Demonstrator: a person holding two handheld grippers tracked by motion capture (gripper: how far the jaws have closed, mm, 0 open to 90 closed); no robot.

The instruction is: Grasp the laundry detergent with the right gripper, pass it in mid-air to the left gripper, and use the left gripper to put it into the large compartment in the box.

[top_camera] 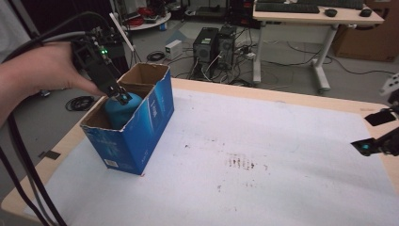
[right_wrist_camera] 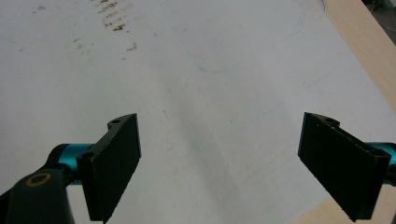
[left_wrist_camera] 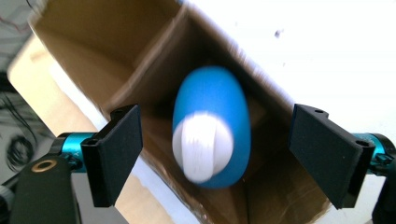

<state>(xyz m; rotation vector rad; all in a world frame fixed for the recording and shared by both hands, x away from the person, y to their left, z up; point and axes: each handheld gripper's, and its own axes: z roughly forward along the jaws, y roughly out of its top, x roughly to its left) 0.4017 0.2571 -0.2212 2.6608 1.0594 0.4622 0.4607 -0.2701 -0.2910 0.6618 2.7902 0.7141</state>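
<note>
Two claws spread apart, left claw (left_wrist_camera: 215, 154) above blue bottle (left_wrist_camera: 212, 126) in blue box (top_camera: 141, 132), print unreadable.

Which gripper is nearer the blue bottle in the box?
Left. The left gripper hangs open just above the blue bottle inside the box; the right gripper is at the table's far edge.

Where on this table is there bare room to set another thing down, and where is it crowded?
The white mat lies bare from the blue box across to the right hand-held gripper, with only brown stains mid-table. It is crowded at the left: the box holds a blue bottle, with the left hand-held gripper open just above.
</note>
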